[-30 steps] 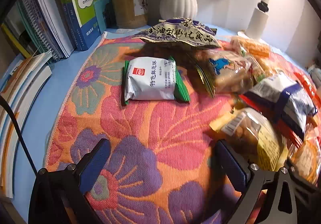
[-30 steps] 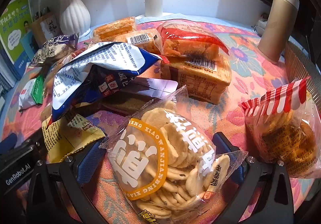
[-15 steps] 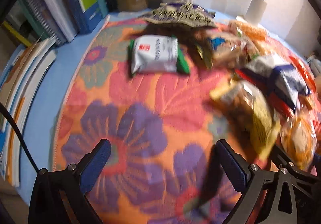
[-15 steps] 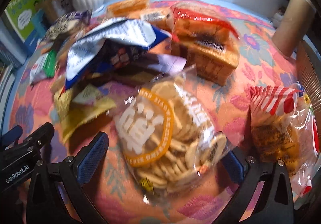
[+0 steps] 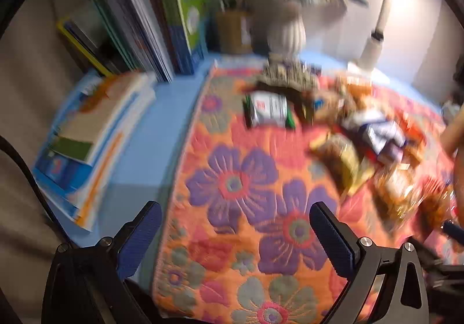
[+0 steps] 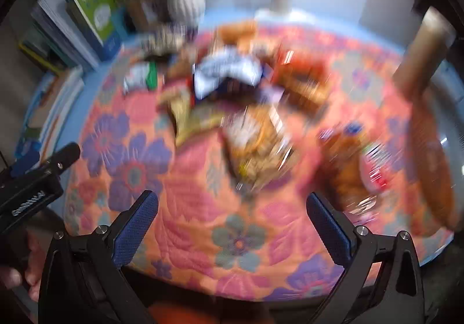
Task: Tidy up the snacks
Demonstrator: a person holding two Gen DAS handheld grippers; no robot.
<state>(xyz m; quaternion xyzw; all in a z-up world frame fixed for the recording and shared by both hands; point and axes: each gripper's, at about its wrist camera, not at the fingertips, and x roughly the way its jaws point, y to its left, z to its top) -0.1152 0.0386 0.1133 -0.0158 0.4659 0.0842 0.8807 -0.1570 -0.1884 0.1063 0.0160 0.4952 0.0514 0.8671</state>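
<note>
Many snack bags (image 6: 232,97) lie in a blurry heap on the flowery cloth (image 5: 246,193), at its far side near the white vase (image 5: 285,34). Both tongs, left (image 5: 235,232) and right (image 6: 232,224), are spread wide and hold nothing, above bare cloth.

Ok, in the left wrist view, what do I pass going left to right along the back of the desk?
Upright books → brown pen holder → white ribbed vase → white lamp base.
</note>
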